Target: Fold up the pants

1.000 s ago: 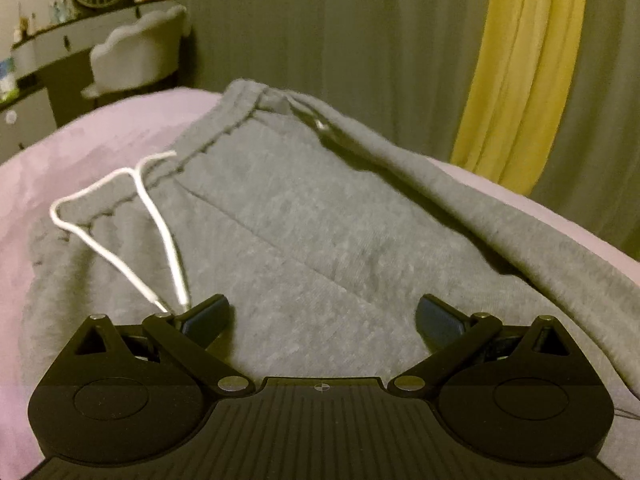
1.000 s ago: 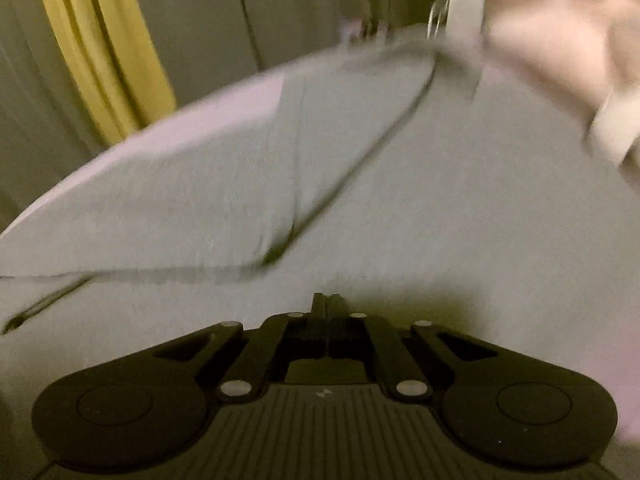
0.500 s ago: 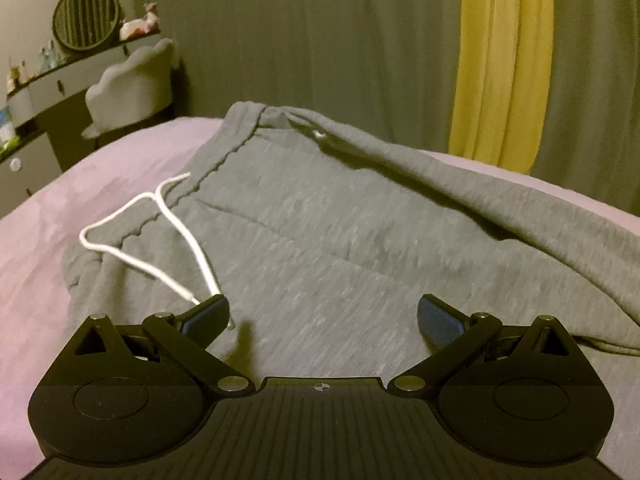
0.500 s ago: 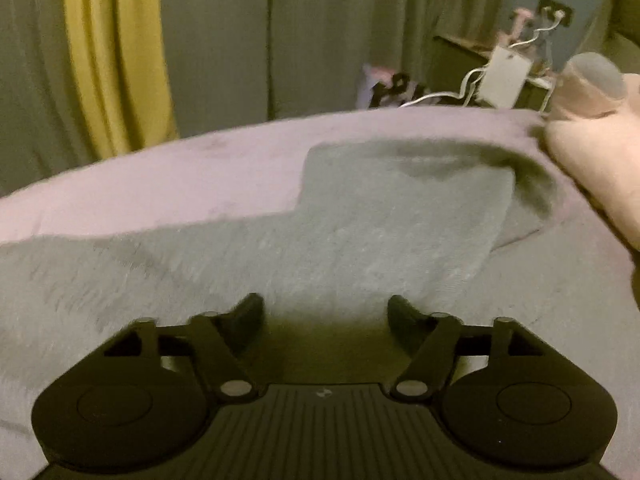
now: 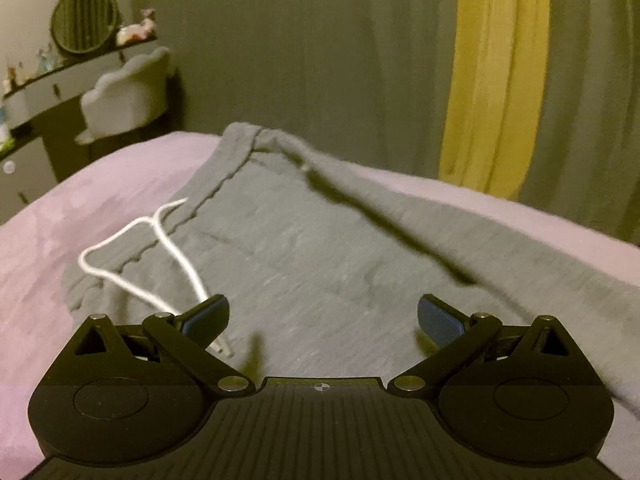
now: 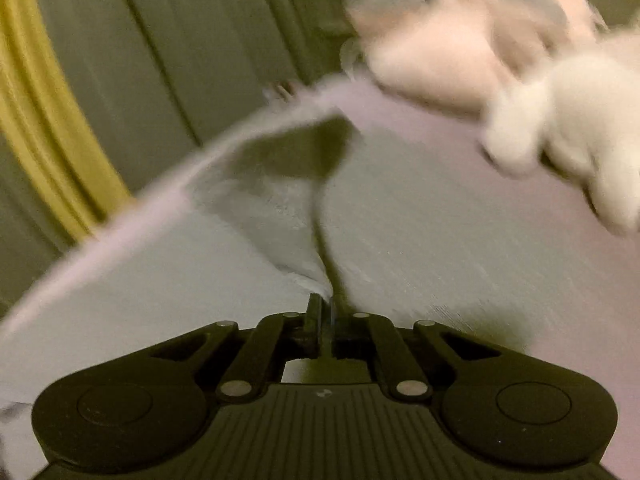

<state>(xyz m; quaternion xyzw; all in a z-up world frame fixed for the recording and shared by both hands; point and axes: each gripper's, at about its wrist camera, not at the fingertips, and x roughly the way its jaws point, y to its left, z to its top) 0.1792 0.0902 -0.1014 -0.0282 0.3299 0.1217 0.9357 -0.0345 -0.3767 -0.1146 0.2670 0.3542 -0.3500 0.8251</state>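
1. Dim bedroom with grey curtains [image 5: 320, 60] and one yellow curtain panel [image 5: 496, 80] behind; dresser with a round mirror [image 5: 84, 22] and a pale padded chair [image 5: 128, 92] off to the left.
2. Bed [image 5: 60, 216] covered in a pale purple sheet, serving as the folding surface, filling the lower half of both views.
3. Grey sweatpants [image 5: 320, 248] spread across the bed, waistband toward the far left in the left view, one long fold running diagonally over the top layer, probably a leg already laid over.
4. Fluffy pink and white soft toys [image 6: 500, 52] at the far right end of the bed, badly blurred, just beyond the pant leg.
5. Left gripper [image 5: 322, 320] low over the hip area of the pants, tongs spread wide apart and holding nothing; likely placed there to pin or pick up the waist end.
6. Right gripper [image 6: 322, 312] with tongs pressed together on a pinch of grey fabric at the leg end; cloth rising in a ridge from the tips, with a dark shadowed flap [image 6: 304, 152] beyond. Heavy blur over the whole right view, suggesting fast motion, likely to carry the leg over.
7. White drawstring [image 5: 160, 256] looped loosely from the waistband, its ends lying just beside the left finger [image 5: 208, 316] of the left gripper; worth avoiding when closing there, to prevent snagging.
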